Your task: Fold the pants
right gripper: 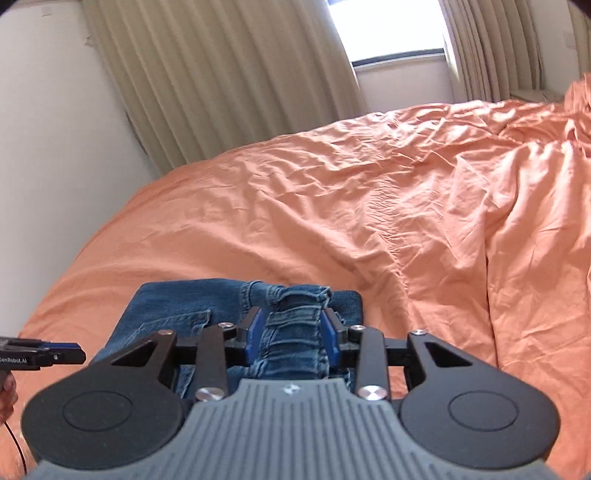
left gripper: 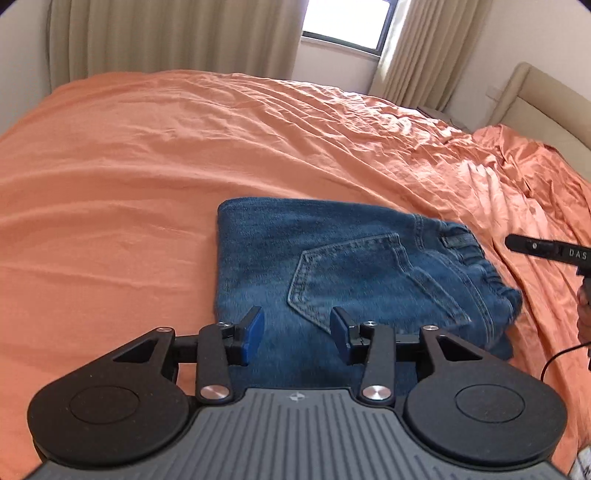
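Observation:
Blue denim pants [left gripper: 343, 273] lie folded into a compact rectangle on the orange bed cover, back pocket up, waistband at the right. My left gripper [left gripper: 297, 334] is open and empty, hovering just above the near edge of the fold. In the right wrist view the pants [right gripper: 173, 306] lie below my right gripper [right gripper: 293, 330], whose jaws stand open on either side of the bunched waistband [right gripper: 295, 314]; I cannot tell if the pads touch it. The right gripper's side [left gripper: 546, 249] shows at the right edge of the left wrist view; the left gripper [right gripper: 55, 354] shows at the left edge of the right wrist view.
The orange wrinkled bed cover [left gripper: 184, 155] spreads all around the pants. Beige curtains [right gripper: 221, 74] and a window [left gripper: 347, 22] stand behind the bed. A beige headboard [left gripper: 546, 99] is at the far right. A black cable [left gripper: 561, 356] hangs near the right edge.

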`<state>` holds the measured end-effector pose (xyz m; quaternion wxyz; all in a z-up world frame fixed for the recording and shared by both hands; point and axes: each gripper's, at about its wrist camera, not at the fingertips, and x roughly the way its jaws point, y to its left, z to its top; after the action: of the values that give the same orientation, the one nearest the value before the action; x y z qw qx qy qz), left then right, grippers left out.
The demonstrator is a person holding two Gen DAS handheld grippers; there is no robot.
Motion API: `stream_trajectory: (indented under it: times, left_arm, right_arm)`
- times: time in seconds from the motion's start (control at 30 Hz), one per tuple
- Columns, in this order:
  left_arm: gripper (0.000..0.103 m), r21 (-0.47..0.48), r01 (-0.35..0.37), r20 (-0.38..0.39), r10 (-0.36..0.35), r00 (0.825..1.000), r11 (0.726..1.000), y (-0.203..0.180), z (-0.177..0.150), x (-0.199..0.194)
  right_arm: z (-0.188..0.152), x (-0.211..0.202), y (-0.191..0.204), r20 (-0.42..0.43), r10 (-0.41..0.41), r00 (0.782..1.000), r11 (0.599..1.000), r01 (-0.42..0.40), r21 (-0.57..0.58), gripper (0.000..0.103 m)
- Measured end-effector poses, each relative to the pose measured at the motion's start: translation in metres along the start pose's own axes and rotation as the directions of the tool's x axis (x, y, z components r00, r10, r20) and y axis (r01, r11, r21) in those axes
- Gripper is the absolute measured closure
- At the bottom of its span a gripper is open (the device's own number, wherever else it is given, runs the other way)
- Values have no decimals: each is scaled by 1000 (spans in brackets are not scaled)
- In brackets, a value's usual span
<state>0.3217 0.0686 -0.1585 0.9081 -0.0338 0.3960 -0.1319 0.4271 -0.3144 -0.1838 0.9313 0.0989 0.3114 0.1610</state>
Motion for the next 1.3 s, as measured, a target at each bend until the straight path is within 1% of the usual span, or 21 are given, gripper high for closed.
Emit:
stream_trajectory:
  times: [0.07,0.13,0.23,0.37,0.43,0.5,0.53,0.57,0.6,0.63,0.7,0.73,0.77,0.8,0.83,0.9,0.97,1.0,1.1,1.23,1.3]
  left_arm:
    - [46,75,-26,-17,27,999,997,-11,-15,-14]
    - [42,154,-58,-32,63,997,986,-22,-30,-26]
    - [35,245,-92,-50,108,993,965,-33,-52,-36]
    - [34,348,-161,-95,206,974,924,-46,-77,-26]
    - [37,384,-216,-94,271,958,898,-51,-84,-15]
    - [46,415,-272,-71,329,942,868,-54,-89,-5]
    - [49,423,-283,-70,343,937,861,-55,-89,-2]
    - [58,430,-289,-70,351,934,855,-58,-88,-1]
    - [73,450,-292,-67,358,931,844,-62,-87,-1]
    - [77,487,-298,-61,372,926,821,-69,-87,-1]
    - [82,604,-336,-4,424,906,723,-85,-94,-6]
    - [83,646,-343,15,437,899,682,-90,-97,-7]
    - [84,674,-338,14,445,895,658,-91,-102,-6]
    - [85,679,-325,-9,450,893,658,-87,-105,-3]
    - [85,669,-315,-35,451,892,673,-82,-107,2]
    - [87,624,-302,-90,450,888,721,-71,-112,14]
    - [88,555,-300,-131,438,889,776,-60,-117,24]
    - [89,530,-301,-139,431,891,793,-56,-118,27]
    - [89,463,-297,-159,408,899,835,-47,-115,29]
    - [89,415,-271,-202,378,904,868,-41,-103,19]
    - [86,381,-262,-220,362,906,887,-37,-97,12]
  right_arm:
    - [-15,-10,15,16,-25,1000,998,26,-50,78]
    - [-33,-20,27,59,-58,997,994,63,-90,81]
    - [-55,-23,32,94,-66,993,994,74,-79,81]
    - [-77,-7,24,49,-107,993,994,109,-33,83]
    - [-81,-1,20,35,-95,995,995,96,-33,83]
    - [-82,5,18,33,-83,996,996,84,-35,83]
    - [-83,6,15,33,-73,997,997,73,-23,83]
    - [-84,7,11,32,-63,998,998,63,-6,83]
    - [-86,9,7,26,-55,998,998,55,9,84]
    - [-87,11,4,20,-49,999,999,49,17,85]
    - [-87,13,0,4,-42,999,999,42,29,85]
    - [-87,14,-1,-3,-41,999,999,41,35,85]
    - [-87,16,-1,-13,-42,999,998,42,37,85]
    - [-88,19,-2,-25,-41,999,998,42,39,85]
    - [-89,21,-2,-34,-40,999,998,41,38,85]
    - [-93,22,-1,-41,-38,998,999,39,15,85]
    - [-96,24,-1,-49,-39,998,999,39,7,85]
    - [-98,26,-1,-53,-40,998,999,41,4,85]
    - [-101,29,3,-46,-63,997,997,61,-38,85]
    - [-102,29,5,-43,-77,996,996,75,-51,85]
    - [-101,24,4,-44,-80,996,996,78,-45,85]
